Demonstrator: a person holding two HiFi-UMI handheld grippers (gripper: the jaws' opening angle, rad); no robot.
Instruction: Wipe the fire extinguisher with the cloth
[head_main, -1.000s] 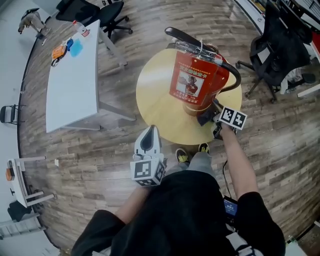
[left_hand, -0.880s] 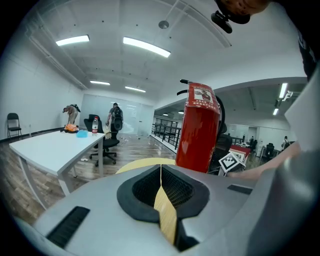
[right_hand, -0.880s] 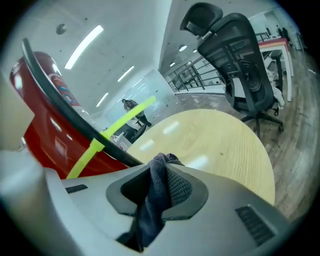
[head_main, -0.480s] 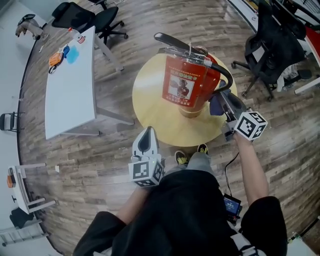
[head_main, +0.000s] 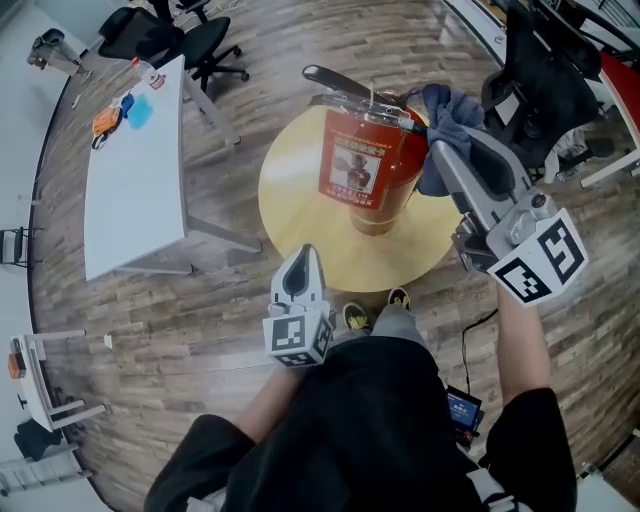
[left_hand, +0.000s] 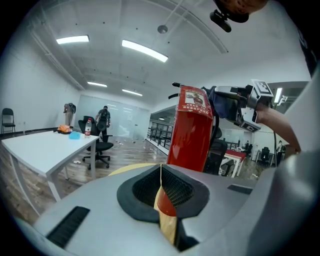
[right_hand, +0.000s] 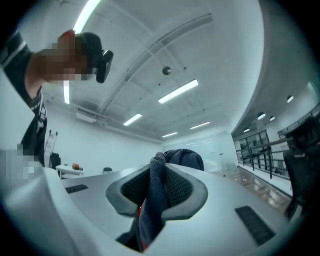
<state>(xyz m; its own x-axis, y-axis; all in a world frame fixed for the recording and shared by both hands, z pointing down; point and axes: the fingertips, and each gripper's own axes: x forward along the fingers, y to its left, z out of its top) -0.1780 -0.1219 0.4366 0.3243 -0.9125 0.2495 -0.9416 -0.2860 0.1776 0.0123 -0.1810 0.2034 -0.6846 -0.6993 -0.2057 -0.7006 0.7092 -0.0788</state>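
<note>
The fire extinguisher (head_main: 365, 175) stands upright about the middle of the round yellow table (head_main: 300, 215). Its black handle points toward the far edge. The print on its label is too small to read.

The right gripper (head_main: 438, 150) reaches in over the table's right edge, its jaws clamped on the blue-grey cloth (head_main: 445, 120). In the right gripper view the cloth (right_hand: 155, 195) fills the gap between the pads and hangs below them, and the extinguisher cannot be seen past it. From the head view the bunched cloth covers the jaw tips and sits against the upper right of the cylinder by the valve. How firmly it presses there cannot be told. The left gripper view shows the extinguisher (left_hand: 192, 130) with its base cut off behind the jaws.

The left gripper (head_main: 300, 265) hovers at the table's near edge, well apart from the extinguisher. Its jaws are together with nothing between them. Only slivers of red and yellow show through the seam.

A white table (head_main: 130, 180) stands to the left, and the small things on its far end are hard to make out.
</note>
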